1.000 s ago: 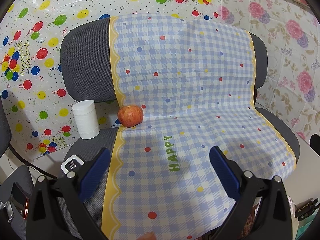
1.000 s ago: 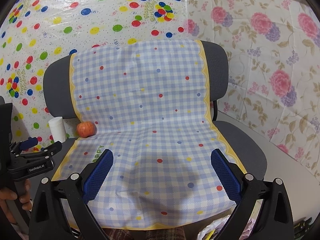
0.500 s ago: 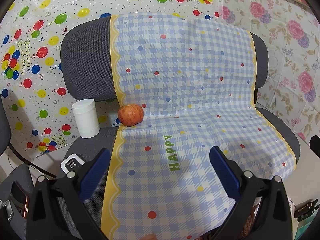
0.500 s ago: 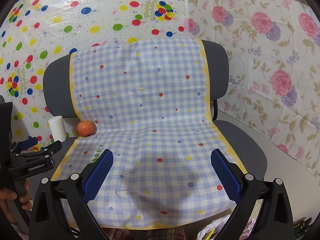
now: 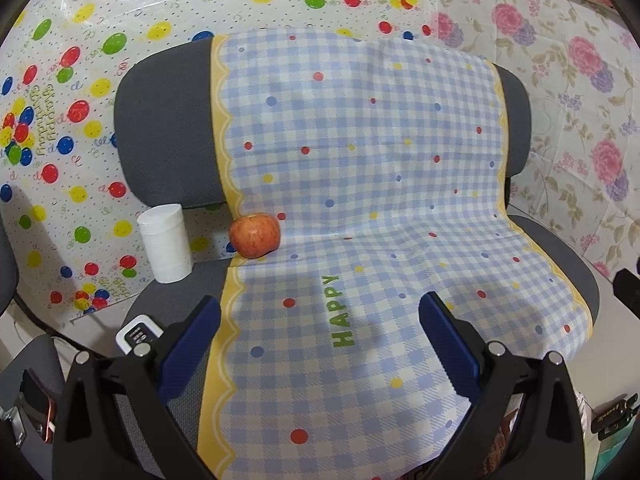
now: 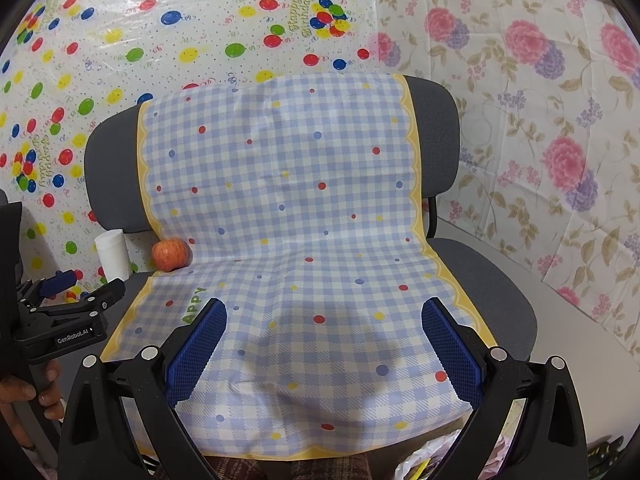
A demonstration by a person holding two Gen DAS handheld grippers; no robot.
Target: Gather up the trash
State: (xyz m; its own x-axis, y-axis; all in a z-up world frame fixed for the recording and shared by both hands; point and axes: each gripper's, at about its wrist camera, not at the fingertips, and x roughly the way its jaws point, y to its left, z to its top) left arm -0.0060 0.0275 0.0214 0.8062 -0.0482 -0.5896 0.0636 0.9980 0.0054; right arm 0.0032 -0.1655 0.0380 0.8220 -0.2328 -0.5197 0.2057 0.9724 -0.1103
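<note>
Left wrist: white cup upright beside apple; contents unseen

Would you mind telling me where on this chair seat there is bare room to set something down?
The checked cloth is bare from the apple across to its right yellow border, and forward to the front edge. The grey seat right of the cloth is bare too. The back left corner is crowded: apple and white cup stand close together, apart.

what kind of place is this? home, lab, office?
Likely a room dressed up for recording, not a plain home: a grey office chair draped with a checked HAPPY cloth, balloon-print birthday sheeting and floral sheeting over the walls. An apple and white cup sit on the seat.
</note>
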